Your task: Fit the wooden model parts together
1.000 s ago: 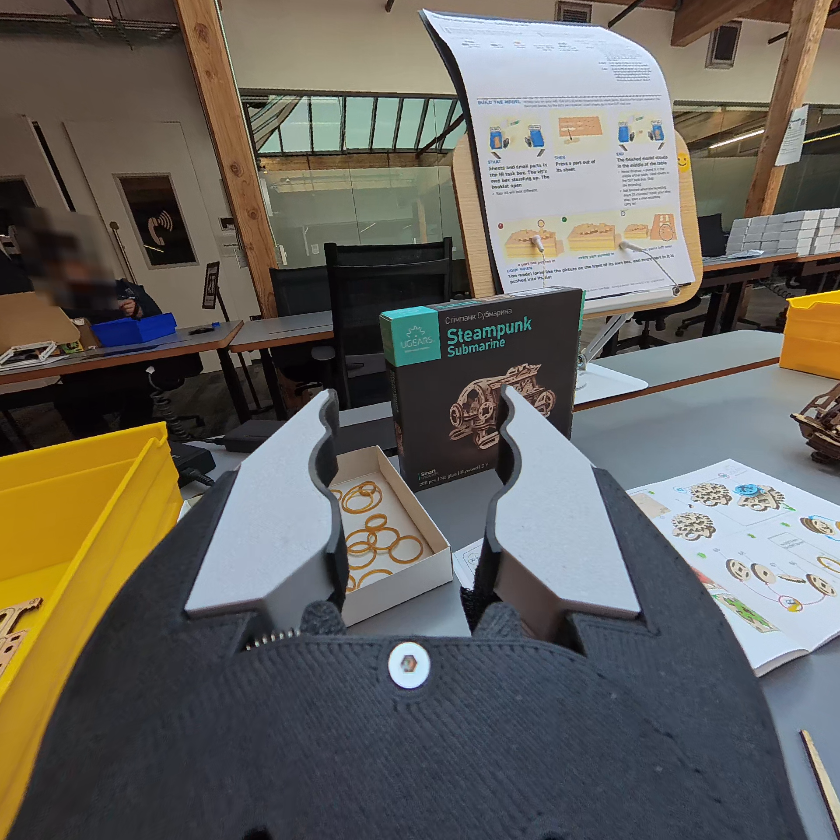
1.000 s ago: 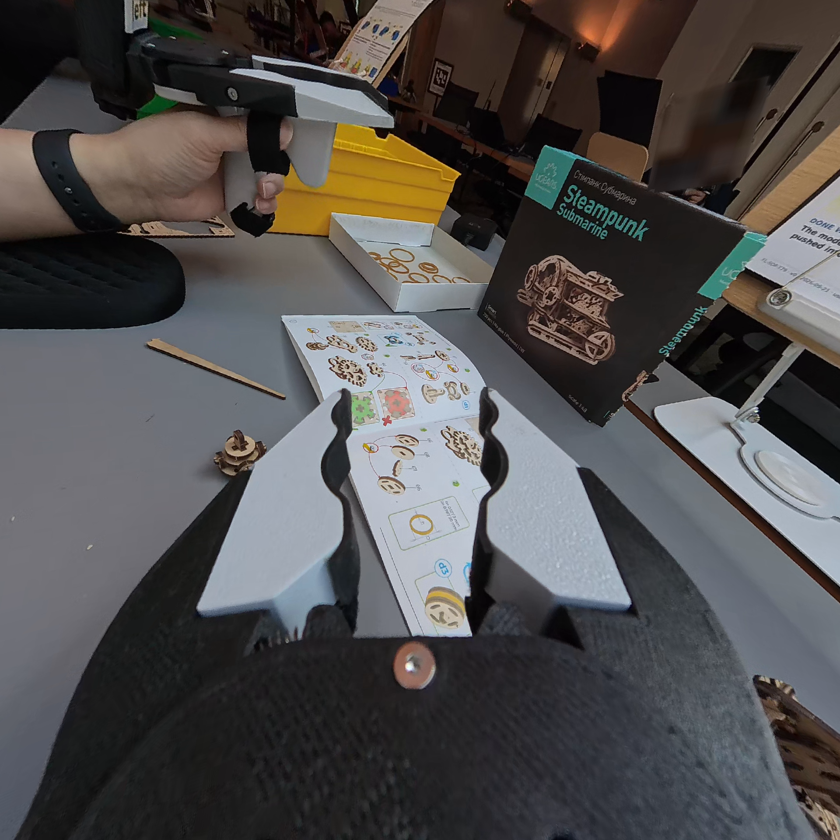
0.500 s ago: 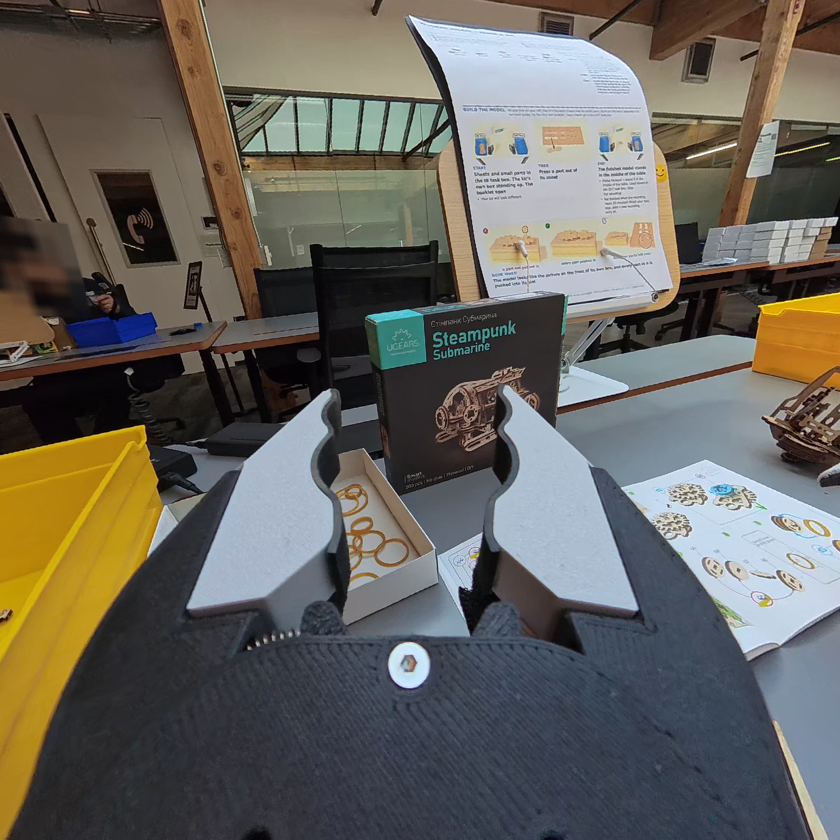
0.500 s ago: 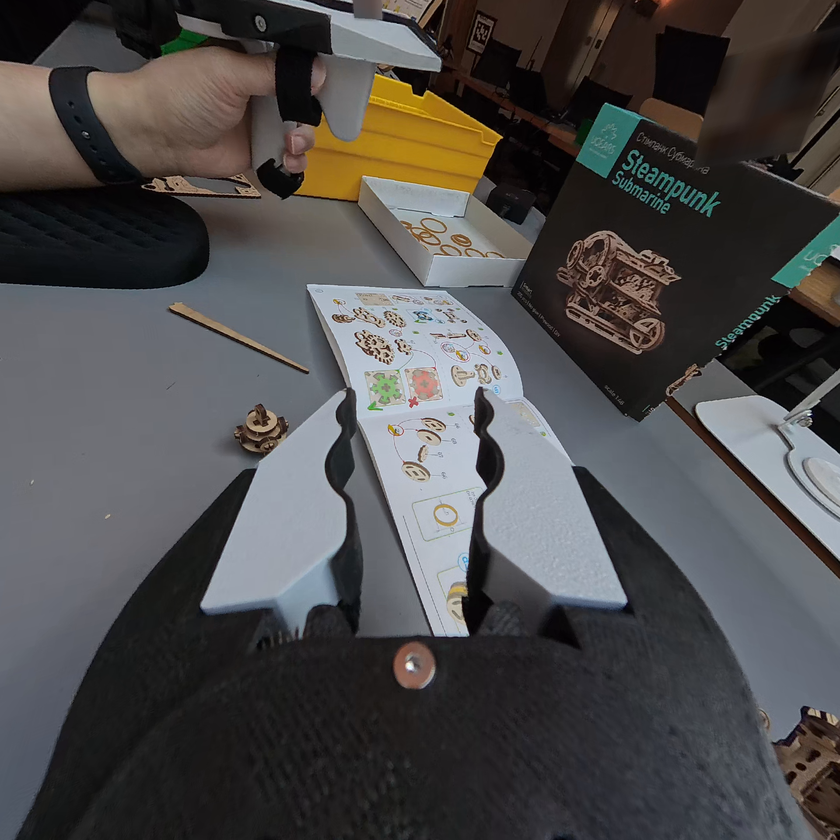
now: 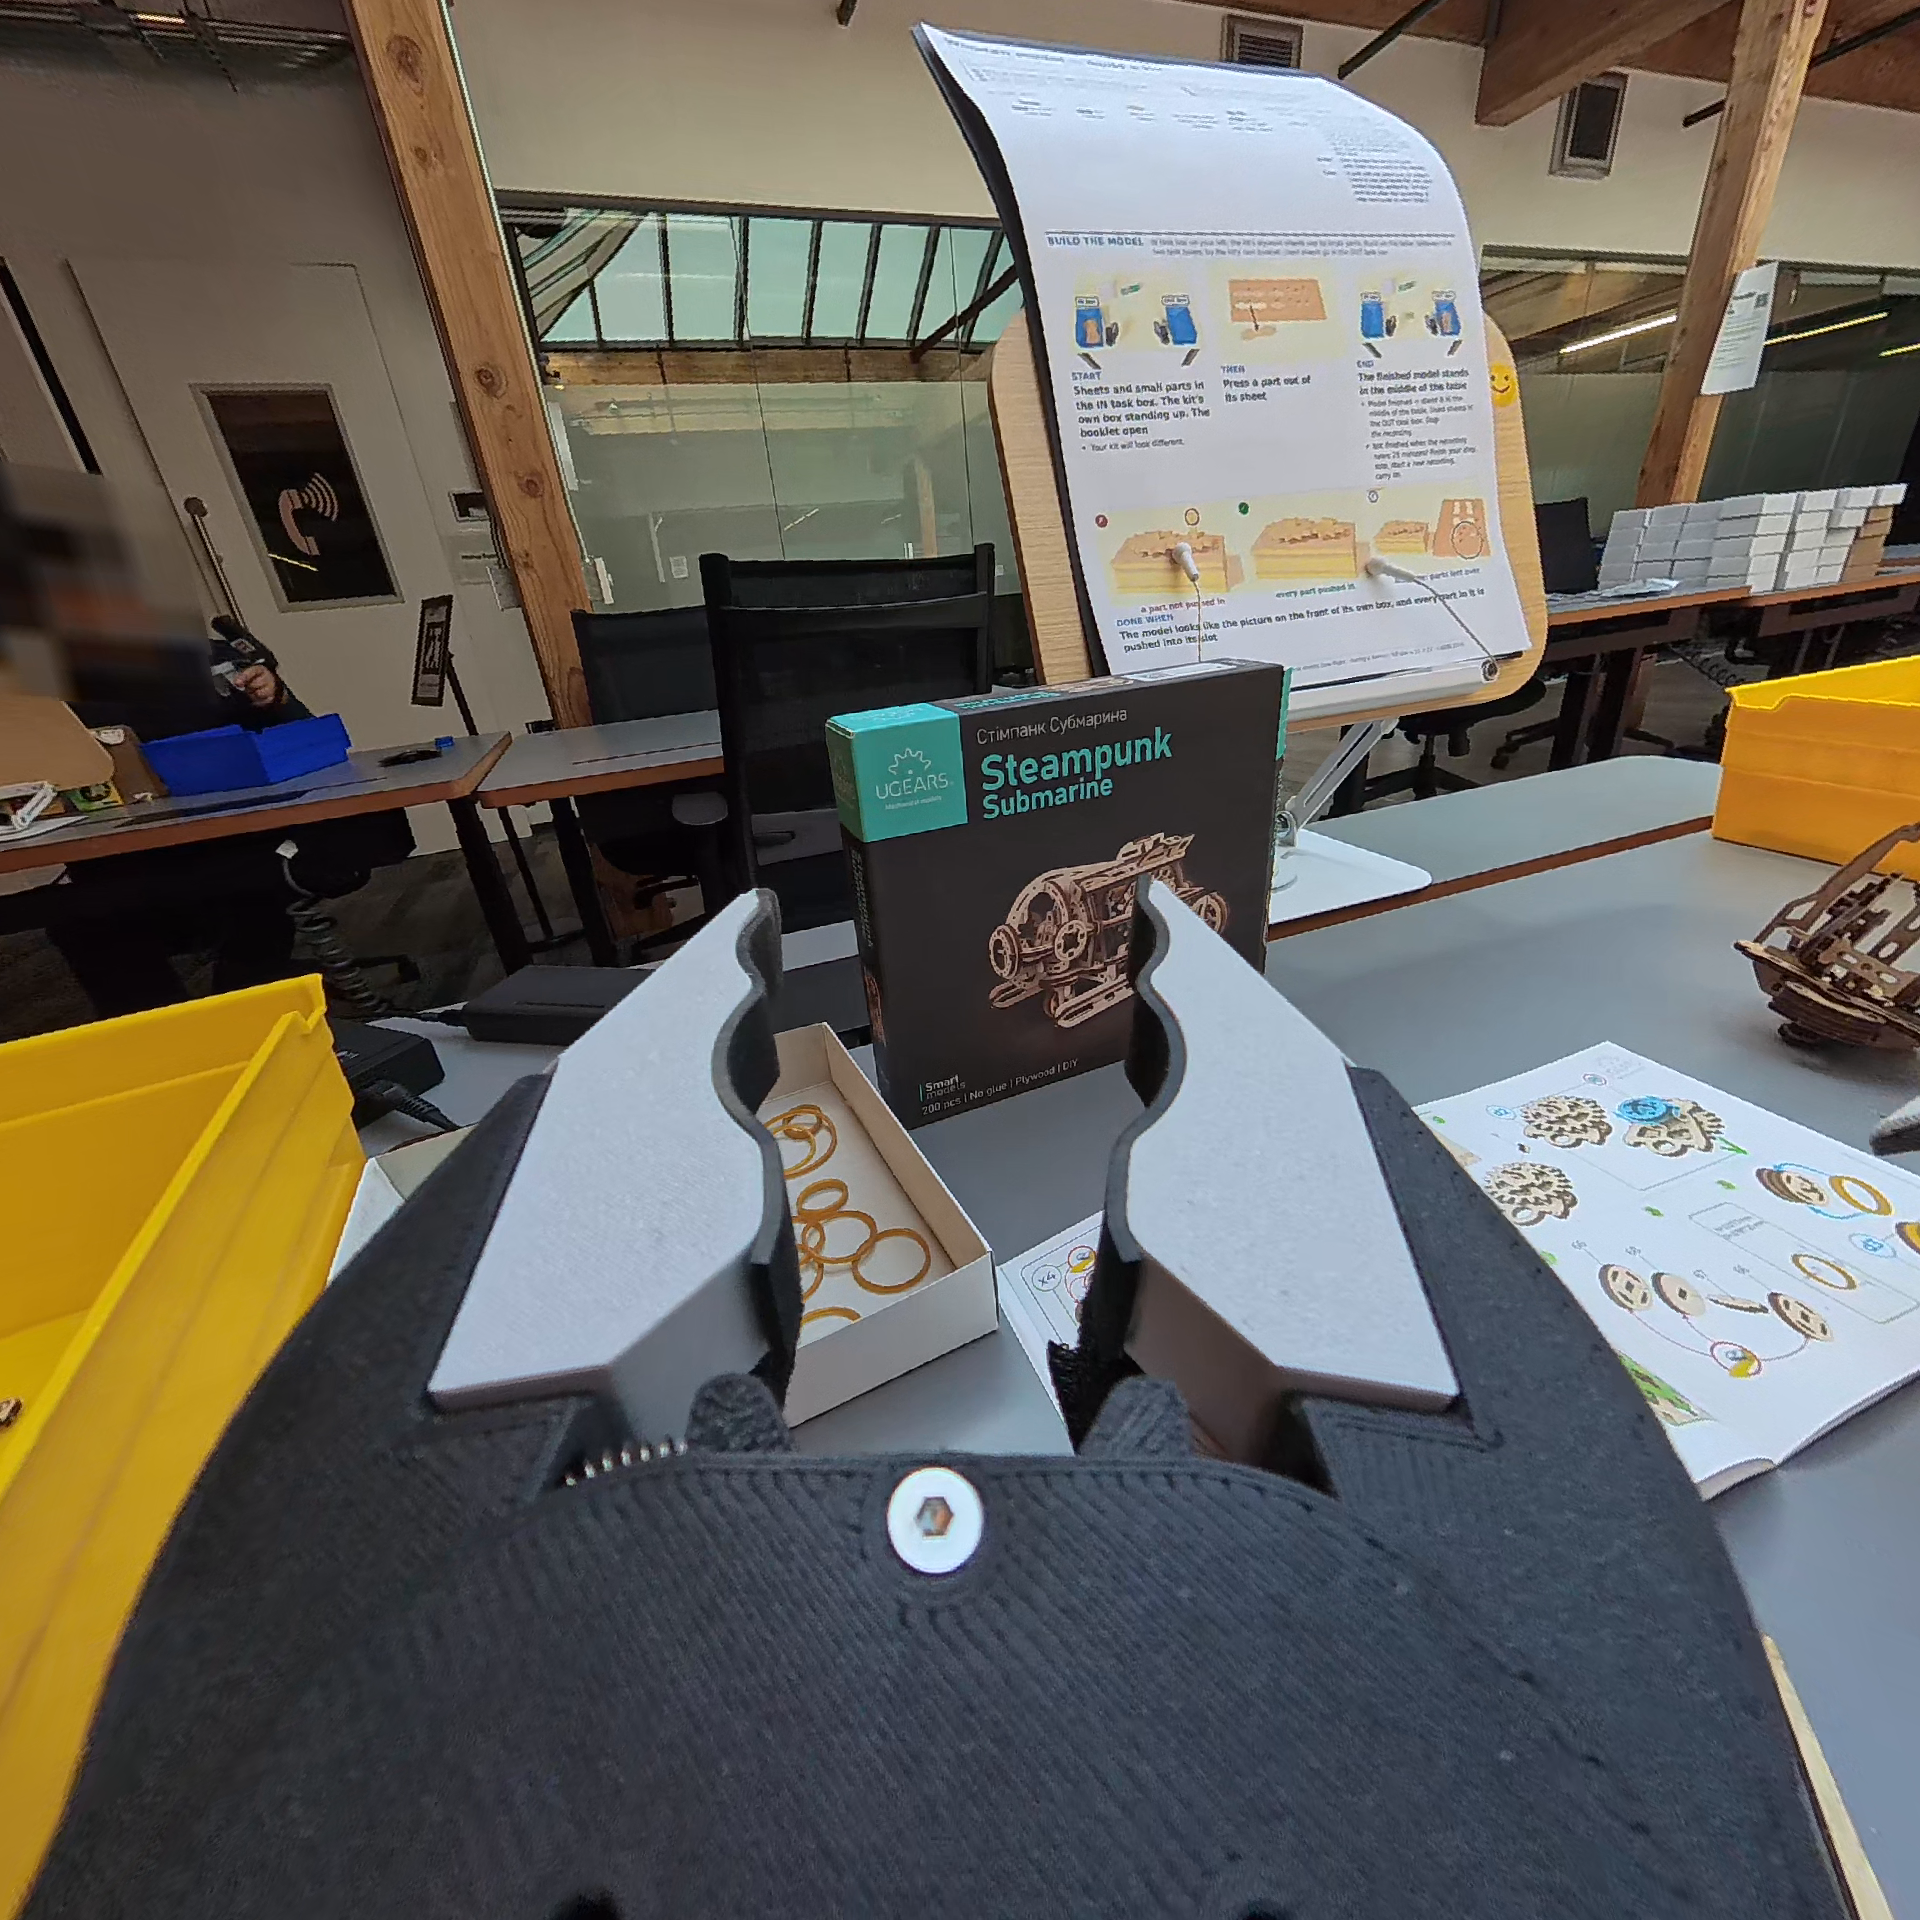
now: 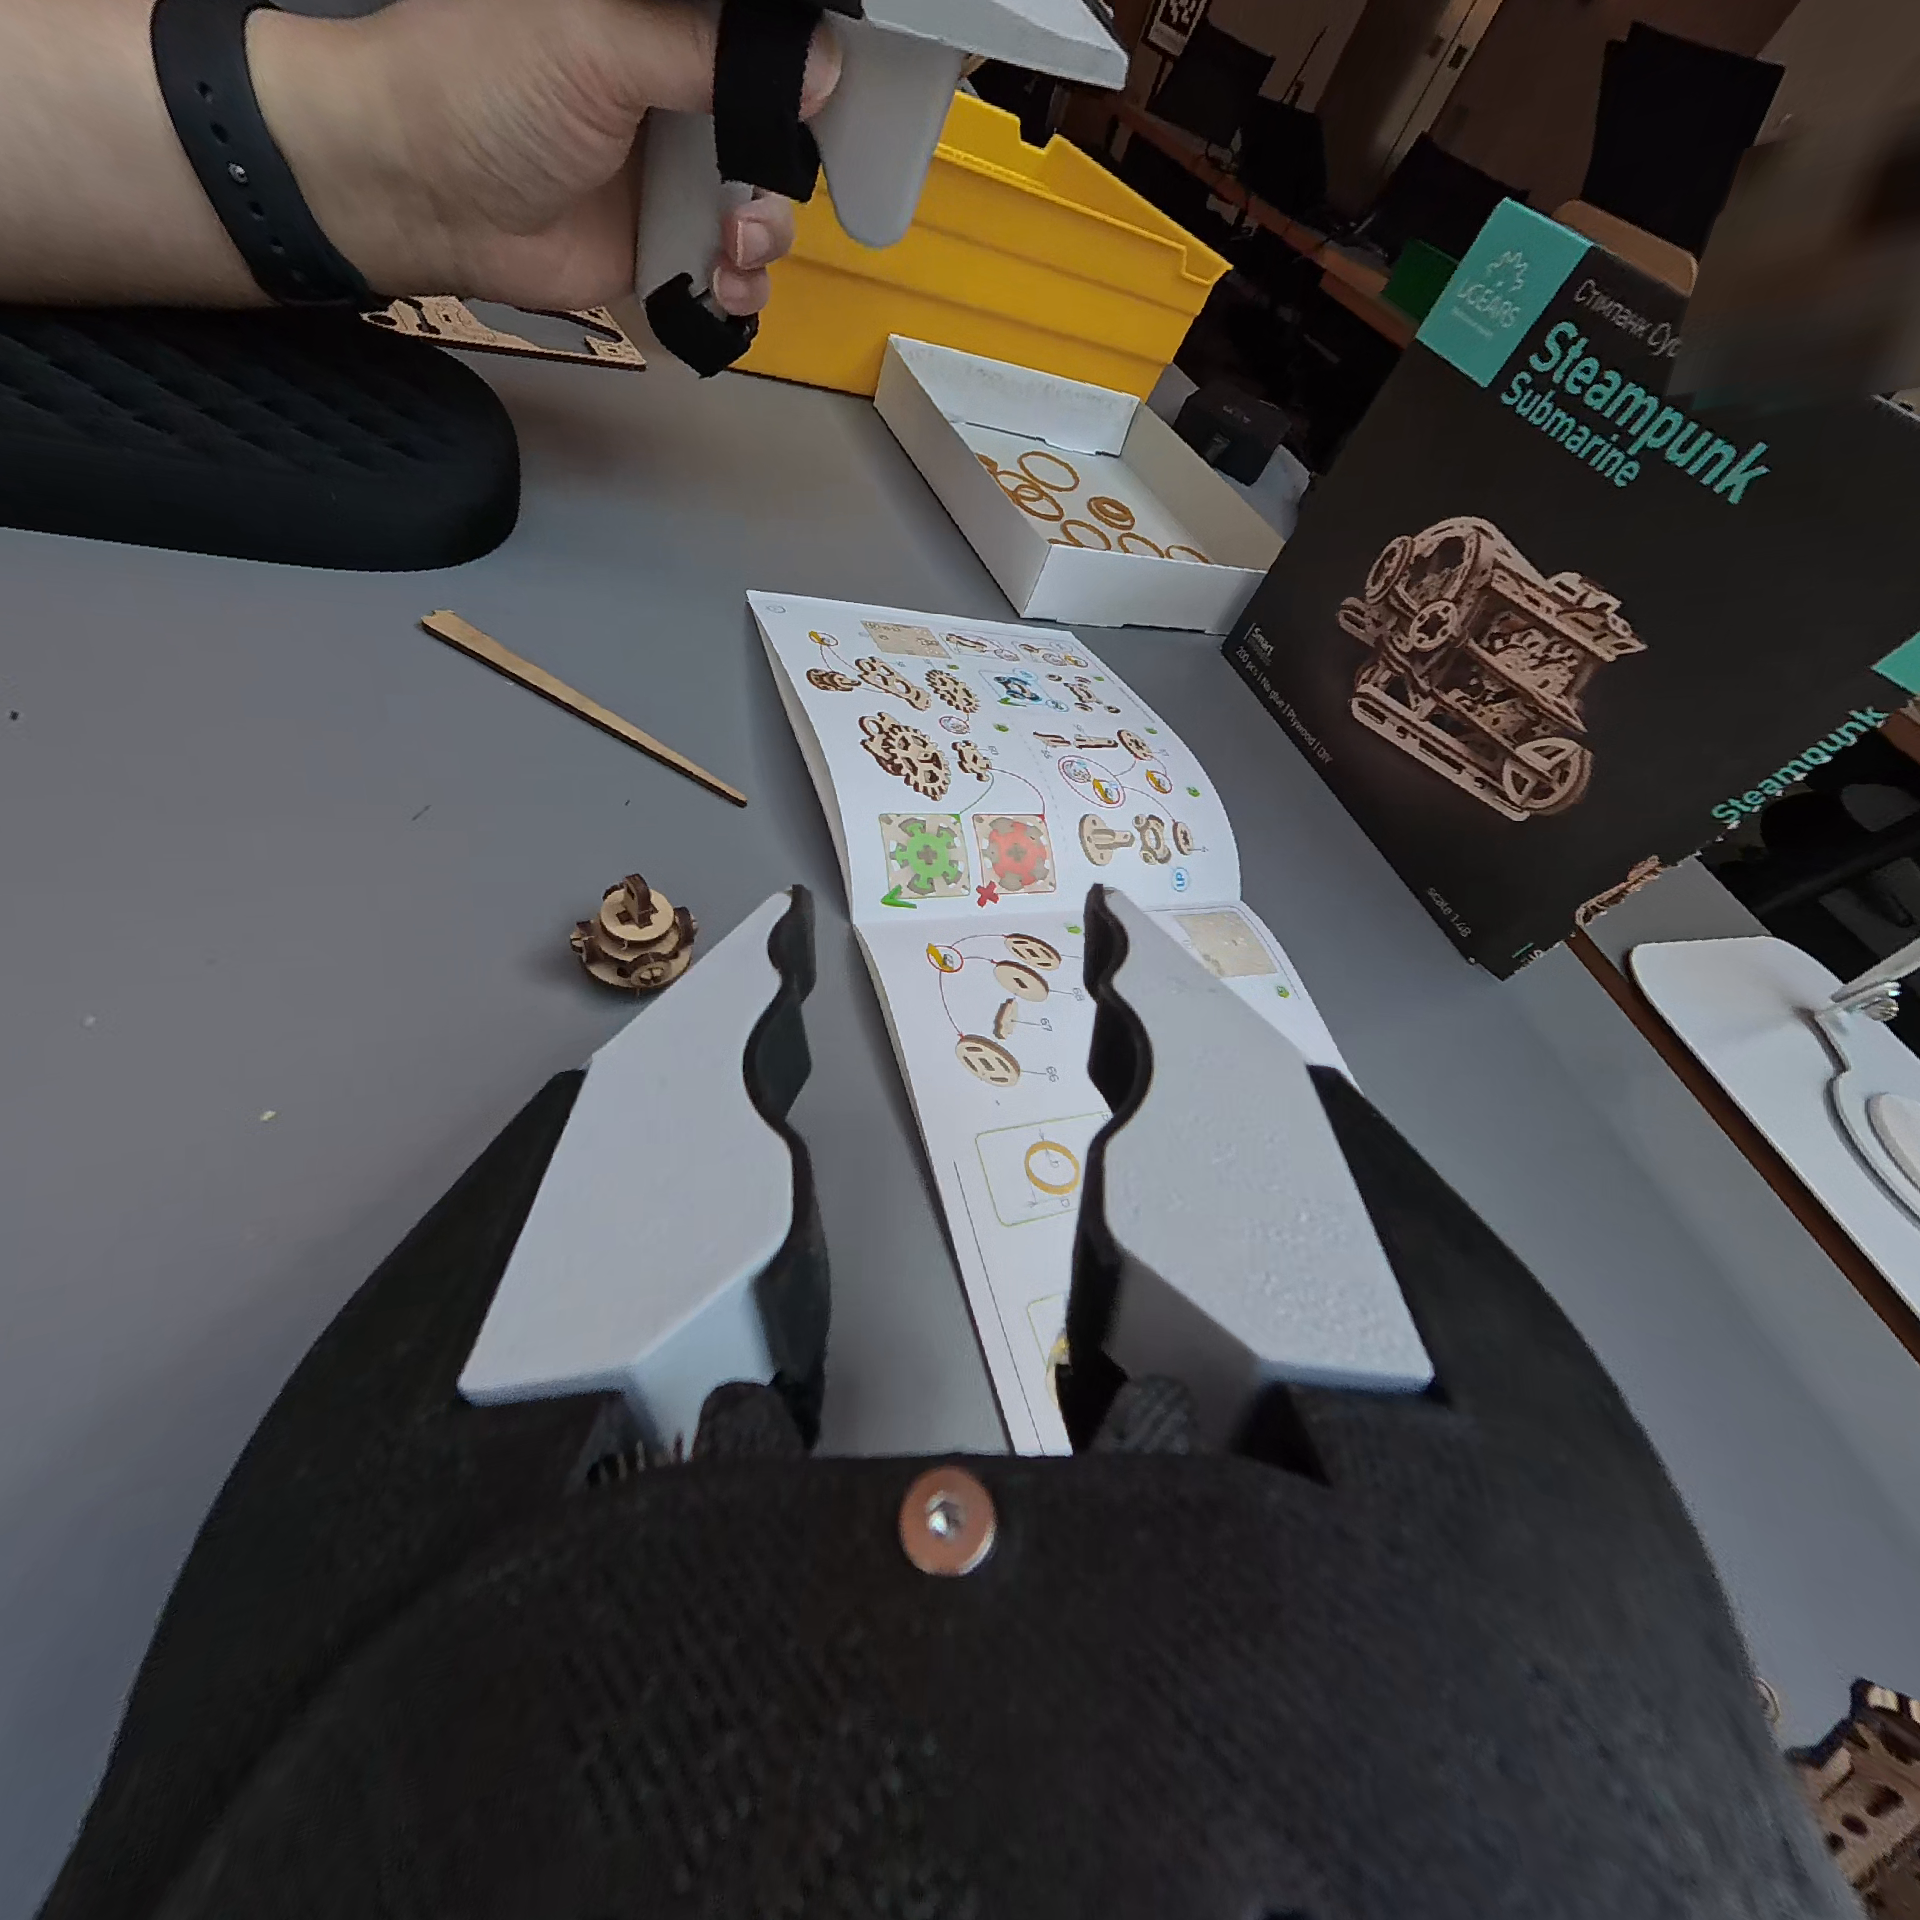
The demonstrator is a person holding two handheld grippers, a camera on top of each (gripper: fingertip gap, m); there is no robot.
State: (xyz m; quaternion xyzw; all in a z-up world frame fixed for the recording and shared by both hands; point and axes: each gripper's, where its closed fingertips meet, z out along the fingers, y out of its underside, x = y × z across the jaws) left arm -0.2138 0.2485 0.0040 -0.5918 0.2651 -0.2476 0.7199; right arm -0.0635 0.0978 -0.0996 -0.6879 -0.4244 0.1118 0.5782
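Note:
My left gripper point(image 5: 951, 909) is open and empty, held above the table and facing the dark kit box point(image 5: 1060, 894). My right gripper point(image 6: 945, 904) is open and empty, low over the open instruction booklet point(image 6: 997, 790). A small round wooden gear assembly point(image 6: 632, 935) lies on the grey table just left of the right gripper's left finger. A thin wooden stick point(image 6: 582, 707) lies farther back. A partly built wooden model point(image 5: 1839, 961) sits at the right in the left wrist view; its corner shows in the right wrist view point(image 6: 1860, 1808).
A white tray point(image 5: 935, 1174) holds several rubber bands. Yellow bins stand at the left point(image 5: 125, 1195) and far right point(image 5: 1818, 769). A cut wooden sheet point(image 6: 520, 327) lies by the bin point(image 6: 987, 270). A hand point(image 6: 499, 145) holds the left gripper above. An instruction sheet stands on a stand point(image 5: 1247, 364).
The right gripper has moved forward and lower toward the booklet and the small gear assembly. The left gripper has swung a little right and risen, bringing the partly built model into its view.

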